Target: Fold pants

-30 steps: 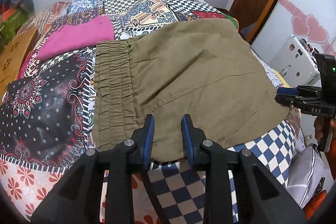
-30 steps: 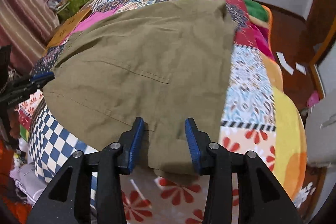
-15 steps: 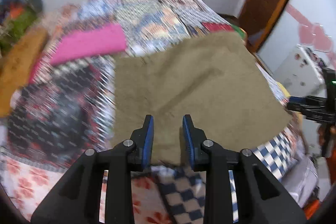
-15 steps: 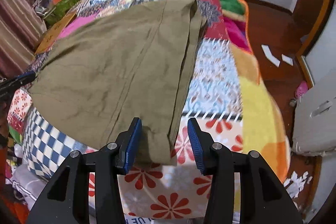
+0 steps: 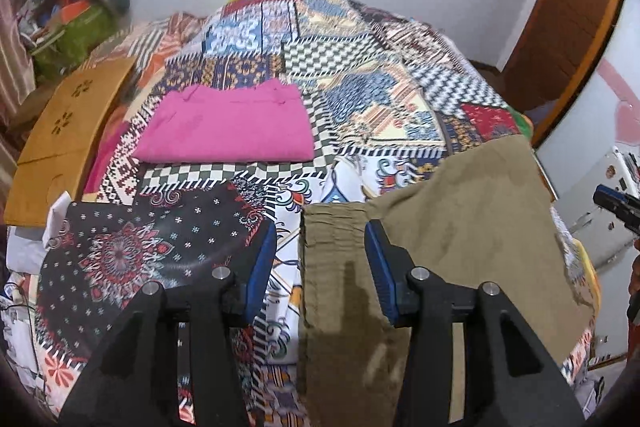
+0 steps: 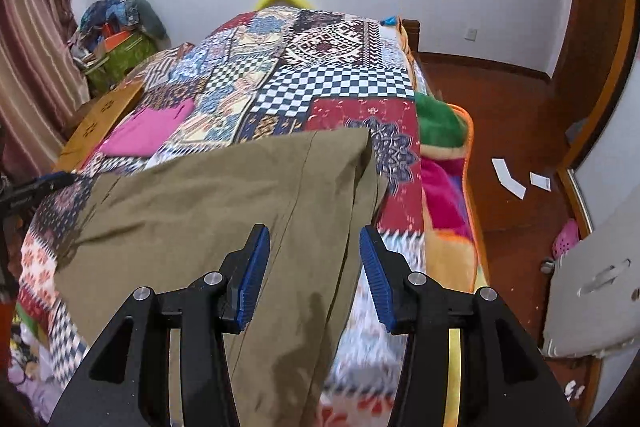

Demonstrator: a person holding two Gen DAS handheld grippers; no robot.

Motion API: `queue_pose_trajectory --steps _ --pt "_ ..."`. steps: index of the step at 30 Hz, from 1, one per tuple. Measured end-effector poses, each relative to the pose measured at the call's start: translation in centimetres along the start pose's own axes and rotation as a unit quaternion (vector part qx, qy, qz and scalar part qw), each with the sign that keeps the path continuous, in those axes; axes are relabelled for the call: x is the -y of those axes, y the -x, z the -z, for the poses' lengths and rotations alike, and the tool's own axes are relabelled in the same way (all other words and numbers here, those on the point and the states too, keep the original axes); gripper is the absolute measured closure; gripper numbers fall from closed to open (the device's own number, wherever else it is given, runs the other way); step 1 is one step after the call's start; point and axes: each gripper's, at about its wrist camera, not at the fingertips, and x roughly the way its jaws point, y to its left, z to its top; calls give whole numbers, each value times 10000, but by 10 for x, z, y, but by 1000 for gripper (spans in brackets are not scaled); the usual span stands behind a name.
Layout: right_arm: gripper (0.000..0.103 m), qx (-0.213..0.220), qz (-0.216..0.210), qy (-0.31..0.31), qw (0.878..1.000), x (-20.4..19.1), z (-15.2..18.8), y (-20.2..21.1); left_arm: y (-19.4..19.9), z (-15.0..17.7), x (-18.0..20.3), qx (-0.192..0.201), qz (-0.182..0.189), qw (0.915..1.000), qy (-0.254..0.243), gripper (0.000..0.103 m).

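both lifted off pants (image 5: 460, 227) | left gripper (image 5: 320, 263) just opening, empty | right gripper (image 6: 312, 267) just opening, empty

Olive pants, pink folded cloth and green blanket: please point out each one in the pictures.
Olive pants (image 5: 472, 227): left wrist view, on the flat leg fabric.
Pink folded cloth (image 5: 228, 125): left wrist view, on its middle.
Green blanket (image 6: 438, 125): right wrist view, on its fuzzy top.

pants (image 5: 460, 235): 1 olive | folded pink cloth (image 5: 228, 127): 1 | floor papers (image 6: 508, 177): 2 | bed (image 5: 360, 75): 1
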Motion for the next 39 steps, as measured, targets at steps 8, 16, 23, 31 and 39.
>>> queue_pose_trajectory --steps 8,16,23,31,39 --pt "60 -209 -150 -267 9993 16 -22 -52 -52 0 -2 -510 191 9984 125 57" --pt "60 -582 -173 -272 9978 28 -35 -97 -83 -5 1 -839 752 9932 303 56" --pt "59 -990 -472 -414 9931 35 -32 -132 -96 0 3 -940 950 9906 278 54" --pt "75 -968 -688 -381 9922 39 -29 -128 -91 3 0 -646 858 9933 429 57" --pt "86 -491 17 114 9987 28 -37 -107 -88 7 4 -513 624 9959 399 57"
